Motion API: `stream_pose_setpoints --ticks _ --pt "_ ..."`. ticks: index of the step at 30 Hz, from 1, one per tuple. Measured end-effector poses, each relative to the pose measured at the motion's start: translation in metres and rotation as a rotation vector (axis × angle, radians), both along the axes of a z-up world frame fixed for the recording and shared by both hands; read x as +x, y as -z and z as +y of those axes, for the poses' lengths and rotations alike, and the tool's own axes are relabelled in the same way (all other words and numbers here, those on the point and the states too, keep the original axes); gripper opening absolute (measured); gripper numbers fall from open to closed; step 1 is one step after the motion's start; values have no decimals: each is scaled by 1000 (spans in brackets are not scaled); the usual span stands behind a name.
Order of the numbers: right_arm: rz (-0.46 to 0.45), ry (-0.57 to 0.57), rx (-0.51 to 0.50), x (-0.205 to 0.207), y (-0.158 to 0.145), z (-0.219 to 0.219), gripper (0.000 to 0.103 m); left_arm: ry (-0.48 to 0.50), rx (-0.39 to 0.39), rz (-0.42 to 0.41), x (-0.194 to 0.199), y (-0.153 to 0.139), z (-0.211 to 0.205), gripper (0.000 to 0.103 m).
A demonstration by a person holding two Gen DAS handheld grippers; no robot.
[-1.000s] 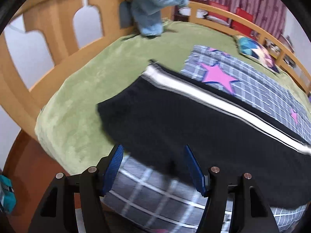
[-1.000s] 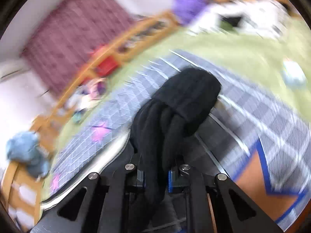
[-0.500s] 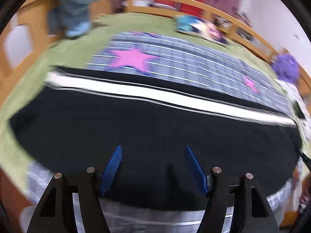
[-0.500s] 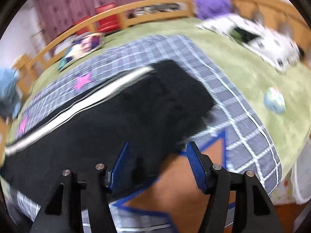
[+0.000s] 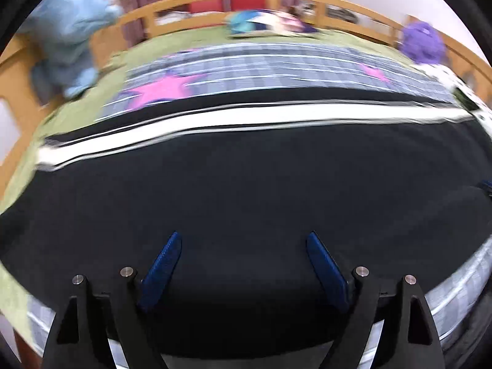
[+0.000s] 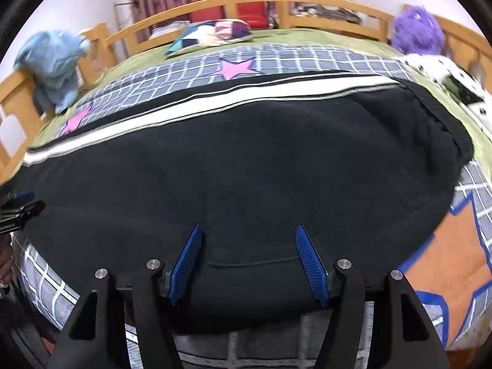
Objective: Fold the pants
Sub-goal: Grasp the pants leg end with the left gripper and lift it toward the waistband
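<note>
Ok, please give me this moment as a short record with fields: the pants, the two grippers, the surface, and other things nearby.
pants: black pants with a white side stripe, spread flat
left gripper: open, above the pants, holding nothing
right gripper: open, above the pants, holding nothing
surface: grey checked blanket with pink stars, on a green bed cover
nearby: blue plush toy, purple plush toy, patterned pillow

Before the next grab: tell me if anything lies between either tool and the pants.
Nothing visible does. The left tool and right tool are both open directly over the pants, which lie flat on the quilt. The pillow and blue plush sit far back.
</note>
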State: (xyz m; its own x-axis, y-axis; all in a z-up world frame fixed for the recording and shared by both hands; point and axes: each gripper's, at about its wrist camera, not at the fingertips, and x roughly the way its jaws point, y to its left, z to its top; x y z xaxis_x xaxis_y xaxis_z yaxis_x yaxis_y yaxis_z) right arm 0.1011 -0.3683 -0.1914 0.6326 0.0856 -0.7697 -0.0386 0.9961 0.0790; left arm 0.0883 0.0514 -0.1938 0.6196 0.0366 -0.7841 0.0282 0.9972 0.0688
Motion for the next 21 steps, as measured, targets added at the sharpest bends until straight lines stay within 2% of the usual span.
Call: stream_pose_setpoints --ticks 2,5,8,11,16,21 --pt "15 -6 -23 2 1 0 62 -80 25 -2 -7 -2 46 85" --pt "31 15 -70 4 0 7 65 -143 -15 10 -19 -5 103 84" --pt "45 48 -88 2 -1 -7 68 -212 64 -3 -28 -5 150 89" --pt "71 88 -111 -1 -5 -6 70 -220 -4 -2 -36 -6 184 90" --pt "86 140 -187 3 -15 9 70 -189 0 -29 -32 -2 200 90" --pt "33 177 -128 8 -30 22 70 -225 -38 -89 -46 -17 212 88"
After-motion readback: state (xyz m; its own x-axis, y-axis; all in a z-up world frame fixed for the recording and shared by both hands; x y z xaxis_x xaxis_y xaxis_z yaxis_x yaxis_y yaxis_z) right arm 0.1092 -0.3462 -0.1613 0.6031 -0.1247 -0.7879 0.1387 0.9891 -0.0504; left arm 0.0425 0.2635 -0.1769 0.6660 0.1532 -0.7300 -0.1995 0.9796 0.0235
